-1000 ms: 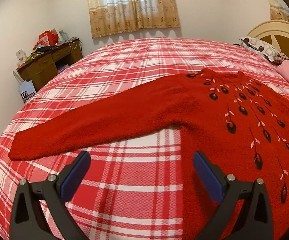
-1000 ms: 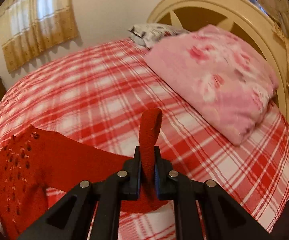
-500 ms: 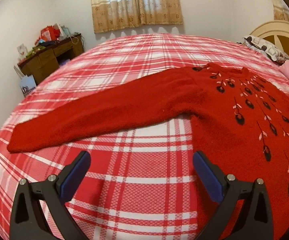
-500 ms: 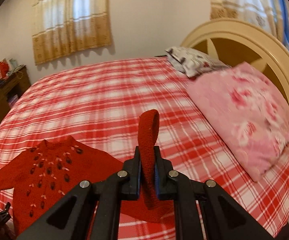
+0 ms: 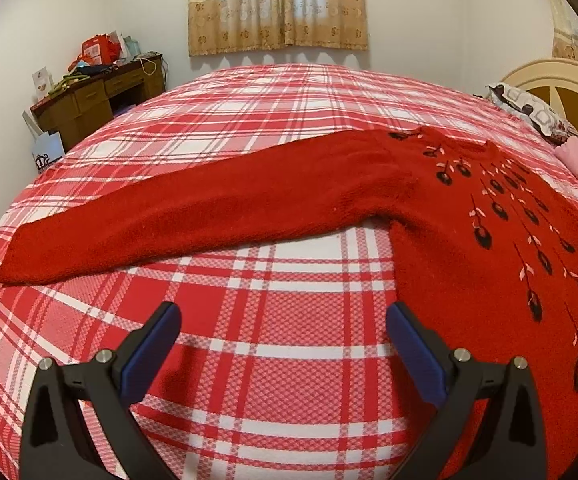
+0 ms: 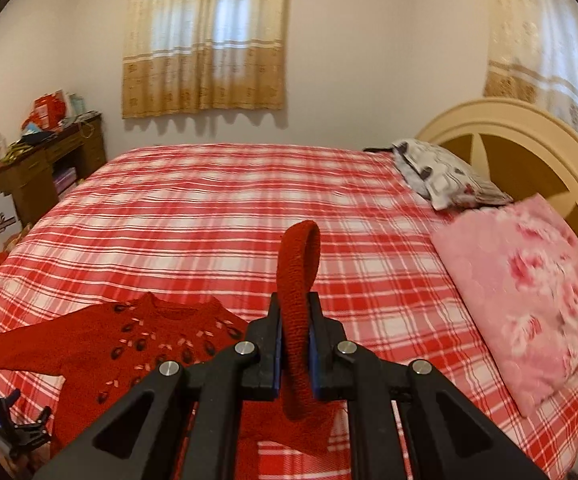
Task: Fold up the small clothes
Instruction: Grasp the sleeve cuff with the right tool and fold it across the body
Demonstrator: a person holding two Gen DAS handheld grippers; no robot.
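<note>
A red knitted sweater (image 5: 469, 240) with dark leaf-and-bud embroidery lies flat on a bed covered by a red and white plaid bedspread (image 5: 273, 352). In the left wrist view its body fills the area from 3 to 5 o'clock. One long sleeve (image 5: 193, 216) stretches flat across the middle toward 9 o'clock, with its cuff end near the bed's left edge.

The left gripper (image 5: 281, 340) hovers above the bedspread at 6 o'clock, its blue-padded jaws spread wide with nothing between them. The sleeve lies just beyond its tips, untouched.

In the right wrist view, the right gripper (image 6: 295, 320) has its jaws pressed together on the sweater's other sleeve cuff (image 6: 299, 280). The cuff stands up in a loop above the jaws, lifted off the bed, and the rest of that sleeve hangs below them. The sweater's body sits at 8 o'clock.

A pink floral pillow (image 6: 529, 300) lies at 3 o'clock, with a grey patterned pillow (image 6: 445, 176) beyond it against a cream headboard (image 6: 529, 140). A cluttered wooden desk (image 6: 45, 164) stands at 10 o'clock, and beige curtains (image 6: 205, 40) hang at 12 o'clock.
</note>
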